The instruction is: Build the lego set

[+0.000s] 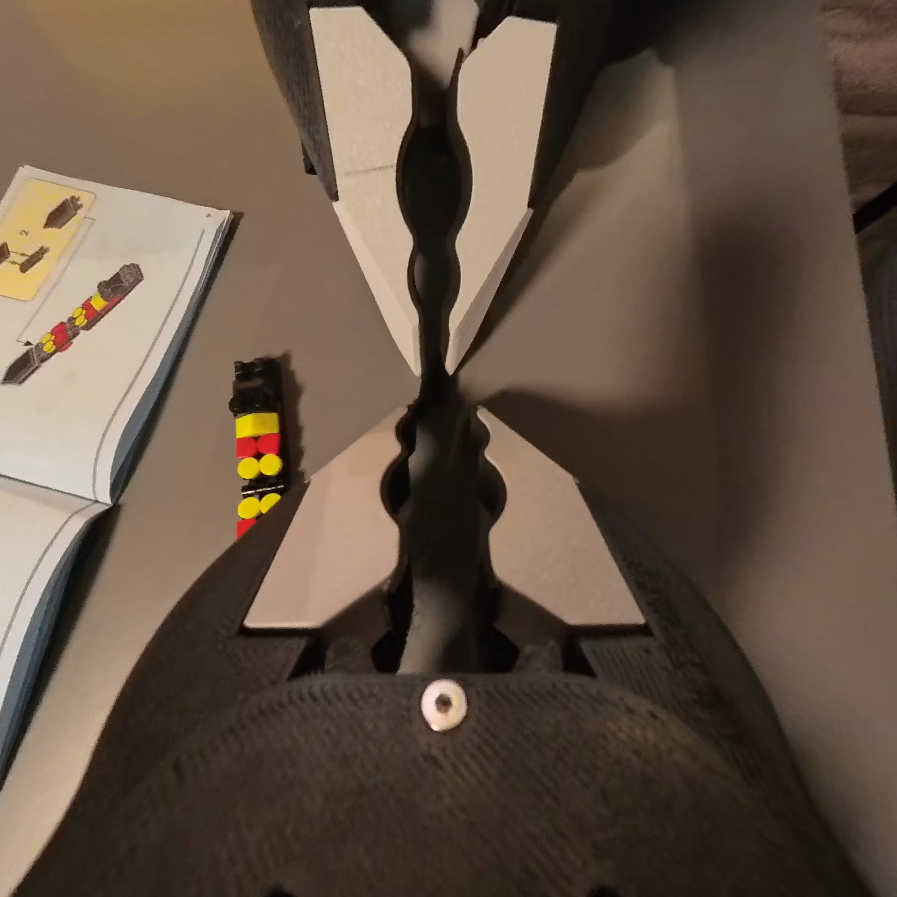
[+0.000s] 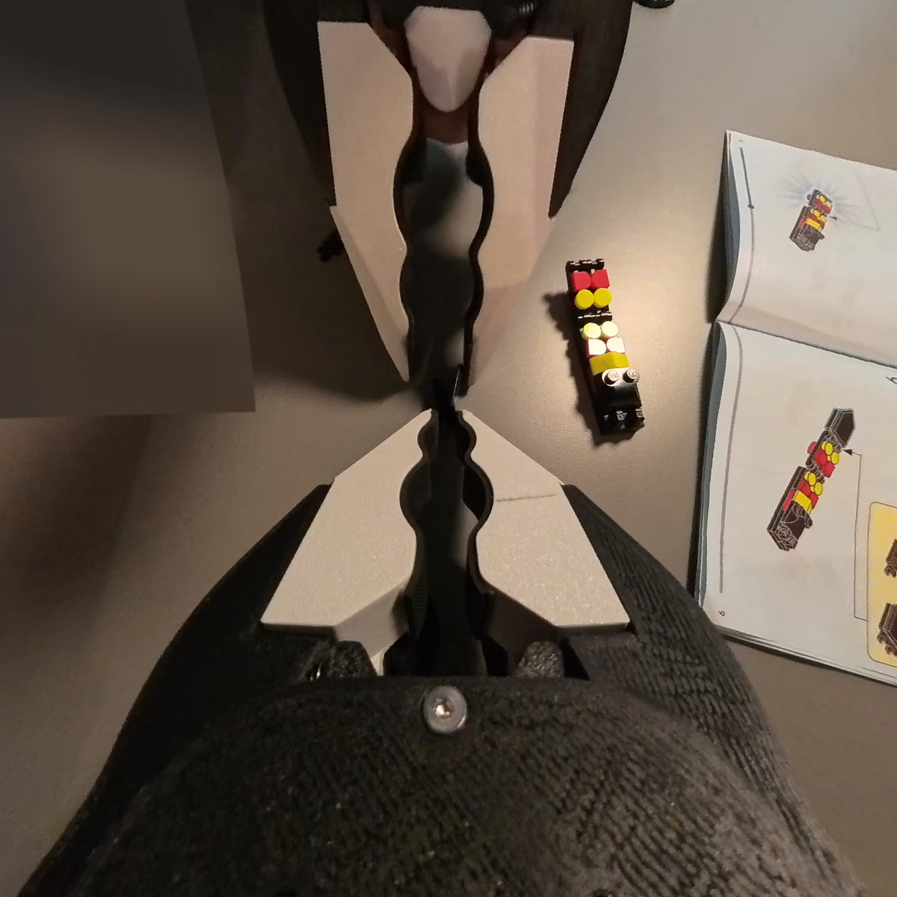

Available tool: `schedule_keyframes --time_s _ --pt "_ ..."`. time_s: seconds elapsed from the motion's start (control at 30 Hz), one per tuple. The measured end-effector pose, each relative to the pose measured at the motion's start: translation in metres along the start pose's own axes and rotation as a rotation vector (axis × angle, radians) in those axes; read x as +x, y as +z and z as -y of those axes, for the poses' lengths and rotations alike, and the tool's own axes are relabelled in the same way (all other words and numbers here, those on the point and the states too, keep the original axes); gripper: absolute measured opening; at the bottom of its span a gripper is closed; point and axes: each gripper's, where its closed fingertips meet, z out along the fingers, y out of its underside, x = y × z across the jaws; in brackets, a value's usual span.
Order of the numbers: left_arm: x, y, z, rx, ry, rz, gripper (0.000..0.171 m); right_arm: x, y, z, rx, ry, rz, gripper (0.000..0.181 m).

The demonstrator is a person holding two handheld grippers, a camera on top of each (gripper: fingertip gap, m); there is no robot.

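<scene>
My two grippers face each other tip to tip above the grey table. The left gripper (image 1: 446,407) and the right gripper (image 2: 446,412) each have their white fingers closed to a narrow gap. A small black lego piece (image 2: 455,386) is pinched where the tips meet; how each one grips it is hard to make out. The right gripper shows at the top of the left wrist view (image 1: 434,373), and the left gripper at the top of the right wrist view (image 2: 437,378). A long black lego build (image 1: 257,451) with red and yellow pieces on top lies flat on the table beside them (image 2: 604,349).
An open instruction booklet (image 1: 97,340) lies on the table beyond the build, at the right edge of the right wrist view (image 2: 801,388). A small dark piece (image 2: 330,247) lies on the table by the far gripper. The grey table (image 1: 679,340) stretches around. My left and right fingertips are right by each other.
</scene>
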Motion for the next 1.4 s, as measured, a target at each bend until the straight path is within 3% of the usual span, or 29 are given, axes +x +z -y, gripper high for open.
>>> schedule_keyframes --time_s 0.27,0.6,0.9,1.17,1.3,1.4 --pt "-0.001 0.004 0.004 0.032 -0.024 -0.007 0.02 0.003 0.0 0.0 -0.001 0.023 -0.011 0.005" --pt "-0.005 0.004 0.004 0.049 -0.082 -0.01 0.007 0.003 -0.001 0.001 0.009 0.043 -0.003 0.008" --pt "-0.002 -0.002 0.009 0.13 -0.378 -0.24 0.007 0.004 -0.005 0.009 0.068 -0.076 -0.07 0.014" --pt "-0.002 -0.019 0.021 0.262 -0.704 -0.538 0.006 0.008 -0.012 0.016 0.13 -0.368 -0.229 0.023" --pt "-0.006 -0.024 0.023 0.292 -0.799 -0.612 0.006 0.008 -0.021 0.027 0.176 -0.477 -0.314 0.02" --pt "-0.005 -0.023 0.022 0.276 -0.814 -0.622 0.006 0.0 -0.018 0.027 0.174 -0.501 -0.291 0.017"
